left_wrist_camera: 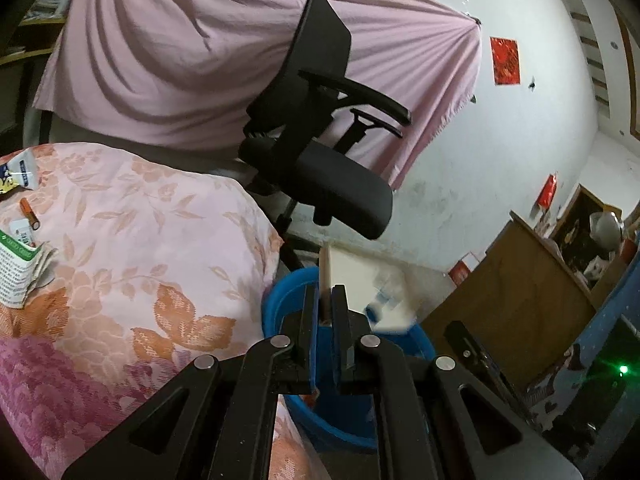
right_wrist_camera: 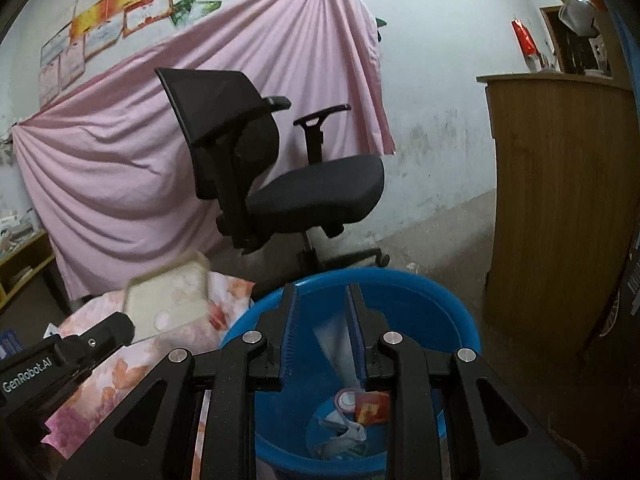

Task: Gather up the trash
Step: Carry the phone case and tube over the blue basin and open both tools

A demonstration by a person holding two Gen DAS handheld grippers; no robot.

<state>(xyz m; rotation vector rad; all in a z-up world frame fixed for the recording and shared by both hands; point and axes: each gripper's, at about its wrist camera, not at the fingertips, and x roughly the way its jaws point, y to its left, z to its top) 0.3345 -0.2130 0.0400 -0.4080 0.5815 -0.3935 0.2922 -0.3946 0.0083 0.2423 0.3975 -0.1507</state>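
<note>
My left gripper [left_wrist_camera: 325,300] is shut on the edge of a flat cream tray [left_wrist_camera: 362,280], held tilted over the blue bin [left_wrist_camera: 280,304]. The same tray [right_wrist_camera: 168,296] shows in the right wrist view, at the left of the bin [right_wrist_camera: 408,300], with the left gripper's body below it. My right gripper [right_wrist_camera: 322,308] is open and empty above the bin, which holds a red wrapper [right_wrist_camera: 372,408], a roll of tape [right_wrist_camera: 347,400] and crumpled plastic [right_wrist_camera: 340,432]. On the floral bedding [left_wrist_camera: 140,240] lie a battery [left_wrist_camera: 30,214], a green-white packet [left_wrist_camera: 16,268] and a tube [left_wrist_camera: 20,172].
A black office chair [left_wrist_camera: 316,140] stands behind the bin, in front of a pink sheet [left_wrist_camera: 180,40] hung on the wall. A wooden cabinet [right_wrist_camera: 560,200] stands to the right of the bin. The bed lies to the left.
</note>
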